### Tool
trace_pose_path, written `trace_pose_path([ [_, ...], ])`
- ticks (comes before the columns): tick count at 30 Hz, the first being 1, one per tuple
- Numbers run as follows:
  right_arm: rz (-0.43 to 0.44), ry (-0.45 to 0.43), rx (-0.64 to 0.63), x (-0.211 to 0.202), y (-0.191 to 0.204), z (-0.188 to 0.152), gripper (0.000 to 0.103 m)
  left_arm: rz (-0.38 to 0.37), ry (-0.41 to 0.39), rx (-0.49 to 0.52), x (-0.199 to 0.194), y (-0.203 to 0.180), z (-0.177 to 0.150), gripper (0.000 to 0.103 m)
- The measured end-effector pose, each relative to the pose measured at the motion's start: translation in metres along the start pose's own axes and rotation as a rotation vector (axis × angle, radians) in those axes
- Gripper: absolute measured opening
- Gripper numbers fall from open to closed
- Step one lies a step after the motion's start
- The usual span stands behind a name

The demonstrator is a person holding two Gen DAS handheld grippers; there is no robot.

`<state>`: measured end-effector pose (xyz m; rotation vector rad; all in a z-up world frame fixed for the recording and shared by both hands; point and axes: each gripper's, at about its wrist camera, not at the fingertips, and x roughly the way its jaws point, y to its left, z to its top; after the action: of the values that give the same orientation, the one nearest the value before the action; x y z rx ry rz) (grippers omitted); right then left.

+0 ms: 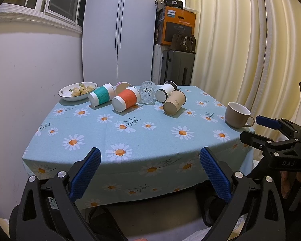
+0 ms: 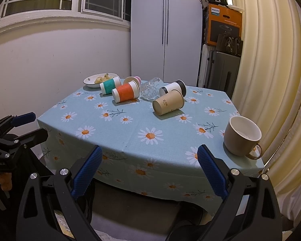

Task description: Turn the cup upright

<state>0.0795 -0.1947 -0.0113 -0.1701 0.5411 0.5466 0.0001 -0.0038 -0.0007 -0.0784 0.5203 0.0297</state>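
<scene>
Cups lie tipped on the far half of the bench (image 1: 130, 140): a teal cup (image 1: 101, 96), an orange cup (image 1: 126, 101), a glass (image 1: 147, 94), a black-banded cup (image 1: 166, 93) and a tan cup (image 1: 174, 102), all on their sides. A mug (image 1: 238, 114) stands upright near the right edge. Both the left hand-held gripper (image 1: 150, 161) and the right hand-held gripper (image 2: 149, 159) hang spread wide, holding nothing, short of the near edge.
</scene>
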Motion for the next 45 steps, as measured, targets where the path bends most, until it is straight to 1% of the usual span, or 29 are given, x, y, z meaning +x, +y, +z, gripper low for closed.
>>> trace_pose_path([
  [6, 0.001, 0.0, 0.001, 0.0, 0.0, 0.0, 0.094, -0.002, -0.001, 0.003, 0.0, -0.005, -0.005, 0.096],
  [26, 0.013, 0.009, -0.01, 0.001, 0.004, 0.001, 0.094, -0.012, -0.005, 0.007, -0.001, -0.013, -0.006, 0.096],
  [33, 0.028, 0.014, 0.015, 0.001, -0.001, 0.0, 0.094, -0.02, -0.001, 0.003, -0.003, -0.011, -0.004, 0.096],
  [39, 0.039, 0.039, 0.025, 0.007, -0.002, -0.001, 0.094, -0.037, 0.001, -0.005, -0.003, -0.008, -0.004, 0.096],
  [45, 0.063, 0.09, 0.057, 0.018, -0.007, 0.001, 0.094, -0.056, 0.02, -0.031, -0.001, -0.004, -0.002, 0.096],
])
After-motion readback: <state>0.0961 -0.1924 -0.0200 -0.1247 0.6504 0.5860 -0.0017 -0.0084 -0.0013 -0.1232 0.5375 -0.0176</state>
